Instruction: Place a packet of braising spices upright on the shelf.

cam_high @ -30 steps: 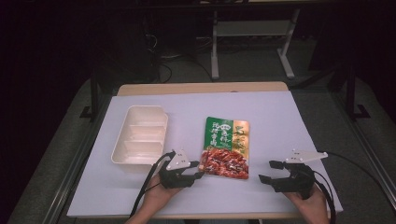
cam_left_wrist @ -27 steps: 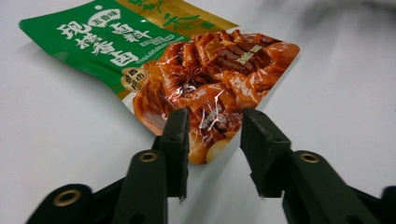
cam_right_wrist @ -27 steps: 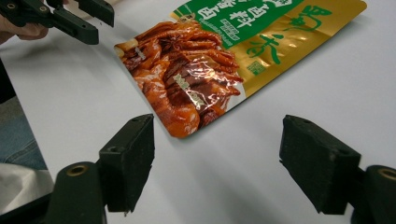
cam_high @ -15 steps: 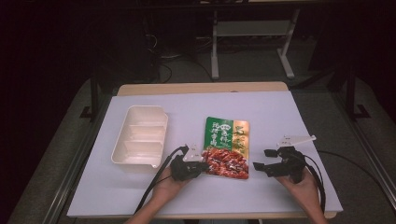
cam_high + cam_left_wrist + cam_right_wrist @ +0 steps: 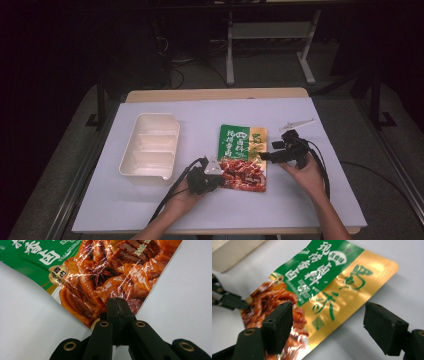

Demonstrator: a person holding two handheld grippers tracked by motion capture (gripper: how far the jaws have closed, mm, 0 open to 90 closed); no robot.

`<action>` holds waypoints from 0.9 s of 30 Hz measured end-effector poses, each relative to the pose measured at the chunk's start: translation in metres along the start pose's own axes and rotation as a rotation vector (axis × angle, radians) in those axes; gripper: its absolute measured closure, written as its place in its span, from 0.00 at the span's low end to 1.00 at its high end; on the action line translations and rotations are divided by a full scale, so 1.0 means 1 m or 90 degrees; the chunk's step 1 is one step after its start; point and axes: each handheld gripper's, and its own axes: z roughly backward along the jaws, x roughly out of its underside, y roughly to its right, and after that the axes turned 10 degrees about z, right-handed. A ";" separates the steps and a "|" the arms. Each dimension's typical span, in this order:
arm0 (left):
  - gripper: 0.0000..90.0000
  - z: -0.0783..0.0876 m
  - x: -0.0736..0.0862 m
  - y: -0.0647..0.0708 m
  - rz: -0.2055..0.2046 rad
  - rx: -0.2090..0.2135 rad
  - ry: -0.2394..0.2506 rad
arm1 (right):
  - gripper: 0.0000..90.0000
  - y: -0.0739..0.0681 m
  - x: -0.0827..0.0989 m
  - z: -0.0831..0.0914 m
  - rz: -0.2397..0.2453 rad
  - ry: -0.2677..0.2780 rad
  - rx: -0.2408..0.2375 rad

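A food packet (image 5: 242, 157), green and gold with a red meat picture, lies flat in the middle of the white table. My left gripper (image 5: 220, 177) has just closed its jaws and is shut on the packet's near left corner (image 5: 107, 272); in the left gripper view the pads (image 5: 117, 302) pinch the foil edge. My right gripper (image 5: 265, 155) is open at the packet's right edge. In the right gripper view its jaws (image 5: 332, 322) stand wide apart just above the gold part of the packet (image 5: 324, 285) without touching it. The left gripper (image 5: 232, 301) shows at the far left there.
An empty cream tray (image 5: 131, 150) with three compartments sits on the table left of the packet, close to my left hand; its corner (image 5: 232, 252) appears in the right gripper view. A small clear plastic piece (image 5: 297, 122) lies behind the right gripper. Bare table (image 5: 320, 200) extends front right.
My left gripper slid right to the packet's near left corner and shut on it. My right gripper moved left and away from the person, up to the packet's right edge, still open.
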 end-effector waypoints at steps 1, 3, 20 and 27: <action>1.00 0.000 0.000 0.000 0.000 0.000 0.000 | 0.26 0.001 -0.004 -0.001 0.004 -0.002 0.002; 1.00 0.000 0.000 -0.001 -0.001 0.001 0.003 | 0.26 0.005 -0.014 -0.005 0.003 -0.010 -0.001; 1.00 0.000 0.001 -0.001 0.001 0.003 0.006 | 0.31 0.038 -0.013 -0.044 -0.067 -0.036 0.020; 1.00 0.000 0.001 0.000 0.003 0.002 0.008 | 0.37 0.040 -0.011 -0.049 -0.073 -0.028 -0.003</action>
